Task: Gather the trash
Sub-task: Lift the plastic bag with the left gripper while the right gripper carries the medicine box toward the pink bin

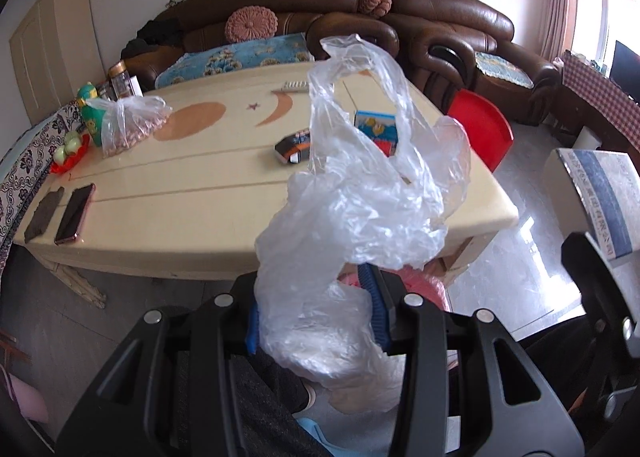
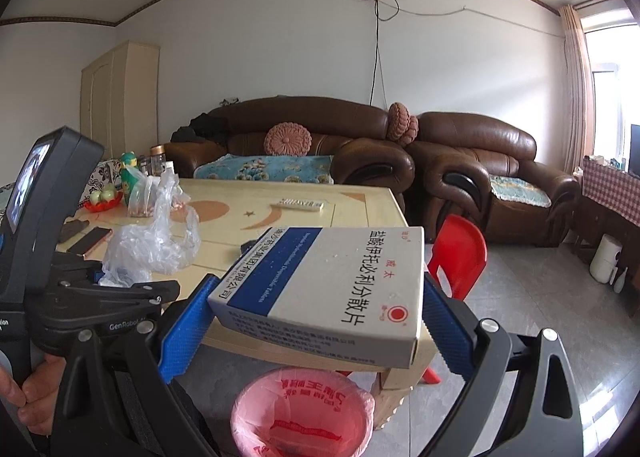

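Medicine box (image 2: 328, 289) pinched flat in right tool (image 2: 316, 321), right above pink-lined bin (image 2: 300, 413) at 6 o'clock: ready to drop. Crumpled clear bag (image 1: 344, 225) squeezed in left tool (image 1: 316, 313), near worktop (image 1: 192, 193) edge, bin next.

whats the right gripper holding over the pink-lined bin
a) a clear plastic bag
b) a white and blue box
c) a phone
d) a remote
b, the right gripper has its blue pads clamped on both sides of the white and blue box, above the pink-lined bin.
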{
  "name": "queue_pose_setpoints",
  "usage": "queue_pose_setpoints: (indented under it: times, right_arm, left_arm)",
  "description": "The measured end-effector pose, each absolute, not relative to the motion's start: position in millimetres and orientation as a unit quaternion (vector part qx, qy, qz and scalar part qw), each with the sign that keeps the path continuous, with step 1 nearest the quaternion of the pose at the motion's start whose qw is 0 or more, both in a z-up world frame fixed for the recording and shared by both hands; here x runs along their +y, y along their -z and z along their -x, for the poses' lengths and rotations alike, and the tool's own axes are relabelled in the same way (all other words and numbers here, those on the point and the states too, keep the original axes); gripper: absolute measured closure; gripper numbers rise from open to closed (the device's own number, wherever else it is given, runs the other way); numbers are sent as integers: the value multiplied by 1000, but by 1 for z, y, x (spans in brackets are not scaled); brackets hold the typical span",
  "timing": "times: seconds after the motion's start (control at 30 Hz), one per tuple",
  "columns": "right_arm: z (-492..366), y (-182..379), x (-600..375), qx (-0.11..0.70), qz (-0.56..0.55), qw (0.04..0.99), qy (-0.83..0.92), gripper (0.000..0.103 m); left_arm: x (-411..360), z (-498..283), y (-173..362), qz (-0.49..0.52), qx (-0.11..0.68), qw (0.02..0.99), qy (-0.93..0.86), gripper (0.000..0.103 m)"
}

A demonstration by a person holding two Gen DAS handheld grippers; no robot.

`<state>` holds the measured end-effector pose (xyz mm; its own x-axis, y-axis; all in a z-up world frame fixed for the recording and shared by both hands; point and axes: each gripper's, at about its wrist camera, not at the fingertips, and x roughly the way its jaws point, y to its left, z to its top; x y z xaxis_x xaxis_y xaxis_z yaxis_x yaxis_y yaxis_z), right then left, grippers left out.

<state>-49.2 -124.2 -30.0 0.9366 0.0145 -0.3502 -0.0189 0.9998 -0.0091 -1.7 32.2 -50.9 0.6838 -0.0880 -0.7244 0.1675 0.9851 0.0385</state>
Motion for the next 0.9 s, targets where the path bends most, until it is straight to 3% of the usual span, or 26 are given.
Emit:
queue_pose_setpoints:
  times: [0.9]
  right_arm:
    - [-12,142,-134,318,-9,948,-12,10]
  left_arm:
    - [16,-32,159,-70,506,856,79,62]
